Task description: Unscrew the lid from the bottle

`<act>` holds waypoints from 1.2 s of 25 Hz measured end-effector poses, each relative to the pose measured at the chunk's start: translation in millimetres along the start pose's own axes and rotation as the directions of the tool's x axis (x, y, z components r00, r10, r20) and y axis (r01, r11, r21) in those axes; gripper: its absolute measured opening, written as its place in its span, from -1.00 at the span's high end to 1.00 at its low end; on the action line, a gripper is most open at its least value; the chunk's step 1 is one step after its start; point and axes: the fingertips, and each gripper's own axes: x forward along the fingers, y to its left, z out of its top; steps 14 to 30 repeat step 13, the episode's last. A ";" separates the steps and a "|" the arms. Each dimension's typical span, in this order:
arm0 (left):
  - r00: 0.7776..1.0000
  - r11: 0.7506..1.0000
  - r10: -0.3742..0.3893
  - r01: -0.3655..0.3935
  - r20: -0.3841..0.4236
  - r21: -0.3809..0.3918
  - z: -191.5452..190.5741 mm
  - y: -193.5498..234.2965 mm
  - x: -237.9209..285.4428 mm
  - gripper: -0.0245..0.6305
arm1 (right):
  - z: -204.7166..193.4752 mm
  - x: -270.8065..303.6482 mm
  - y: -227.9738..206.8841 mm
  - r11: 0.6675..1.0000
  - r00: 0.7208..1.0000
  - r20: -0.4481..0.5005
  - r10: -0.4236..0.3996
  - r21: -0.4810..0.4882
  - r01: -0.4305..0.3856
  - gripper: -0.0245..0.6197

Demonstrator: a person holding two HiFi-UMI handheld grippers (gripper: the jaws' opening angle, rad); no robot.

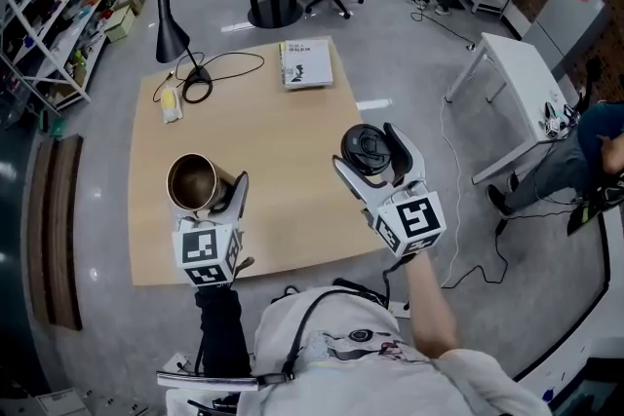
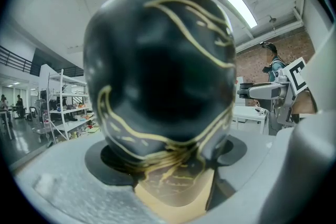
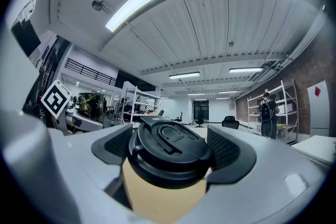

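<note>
- Presently, we find the left gripper (image 1: pixel 208 200) with its jaws clamped on the dark, gold-veined bottle (image 1: pixel 192 180), mouth uncovered, over the wooden surface (image 1: pixel 283 127).
- We record the right gripper (image 1: pixel 370 155) with its jaws gripping the black lid (image 1: pixel 363 147), well apart from the bottle.

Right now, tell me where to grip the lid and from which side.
Grip the lid by its round rim, jaws on opposite edges, coming in level with the disc. The rim is its widest, evenly curved part; the top carries only a low ridge. The right hand-held gripper holds it this way.
</note>
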 end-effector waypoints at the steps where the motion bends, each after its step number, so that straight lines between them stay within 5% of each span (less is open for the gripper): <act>1: 1.000 1.000 -0.003 0.003 -0.001 0.000 -0.7 -1.1 0.9 -0.34 | -1.1 -0.3 -0.8 1.000 1.000 -0.001 -0.002 0.001 0.002 -0.47; 30: 1.000 1.000 -0.014 0.014 -0.017 0.009 -2.1 -3.2 5.2 -0.34 | -2.2 4.7 -5.1 1.000 1.000 -0.008 -0.002 0.014 0.002 -0.47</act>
